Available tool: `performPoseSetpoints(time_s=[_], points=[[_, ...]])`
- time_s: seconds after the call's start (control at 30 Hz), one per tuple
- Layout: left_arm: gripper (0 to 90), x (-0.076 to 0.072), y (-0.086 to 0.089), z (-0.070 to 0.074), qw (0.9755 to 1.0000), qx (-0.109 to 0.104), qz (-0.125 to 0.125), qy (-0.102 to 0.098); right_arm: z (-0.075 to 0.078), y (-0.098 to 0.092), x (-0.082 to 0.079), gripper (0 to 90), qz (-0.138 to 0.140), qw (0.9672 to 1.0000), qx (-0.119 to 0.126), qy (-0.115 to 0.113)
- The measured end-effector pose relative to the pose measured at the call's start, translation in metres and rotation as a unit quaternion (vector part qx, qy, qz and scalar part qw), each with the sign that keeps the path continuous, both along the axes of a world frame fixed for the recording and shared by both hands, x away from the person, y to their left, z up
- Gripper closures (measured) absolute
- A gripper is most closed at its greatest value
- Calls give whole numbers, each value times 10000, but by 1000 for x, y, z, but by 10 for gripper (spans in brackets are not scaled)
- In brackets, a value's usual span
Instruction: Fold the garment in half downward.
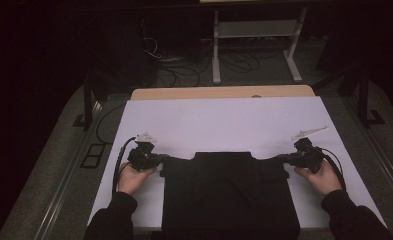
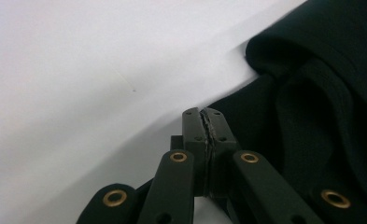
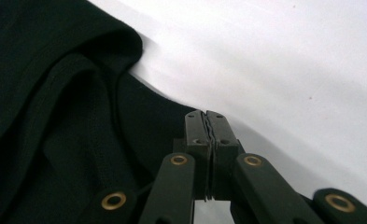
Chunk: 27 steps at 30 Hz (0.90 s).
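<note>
The surface (image 1: pixel 224 92) shows as a pale wooden strip along its far edge, upper middle of the frame. A white sheet (image 1: pixel 224 122) covers nearly all the rest, reaching to the near edge. On the sheet, at lower centre, lies a black garment (image 1: pixel 229 195), folded into a rough square, its two upper corners drawn out sideways to left and right. Its near edge reaches the sheet's front edge.

Bare white sheet (image 1: pixel 224 120) beyond and beside black garment (image 1: pixel 229 195), garment filling the near middle
</note>
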<state>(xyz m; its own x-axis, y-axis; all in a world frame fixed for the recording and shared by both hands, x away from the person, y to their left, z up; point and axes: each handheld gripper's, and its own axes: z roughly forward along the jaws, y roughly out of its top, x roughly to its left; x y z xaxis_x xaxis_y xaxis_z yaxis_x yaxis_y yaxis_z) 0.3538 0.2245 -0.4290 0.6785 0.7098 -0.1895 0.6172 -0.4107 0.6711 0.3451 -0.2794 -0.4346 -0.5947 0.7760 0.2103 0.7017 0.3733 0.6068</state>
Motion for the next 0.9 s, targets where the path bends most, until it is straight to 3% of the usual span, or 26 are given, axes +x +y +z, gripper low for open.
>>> performPoseSetpoints(time_s=[0.17, 0.6, 0.9], points=[[880, 4, -4, 4, 9997, 203, -29, -96, 3, 3, 4, 875, -9, 10000, -49, -53], [880, 16, -2, 15, 9997, 3, 107, -213, 10, -4, 14, 876, -198, 9994, 260, -116], [880, 22, 1, 23, 9994, 84, 185, -285, 17, -5, 22, 876, -230, 9991, 279, -234]])
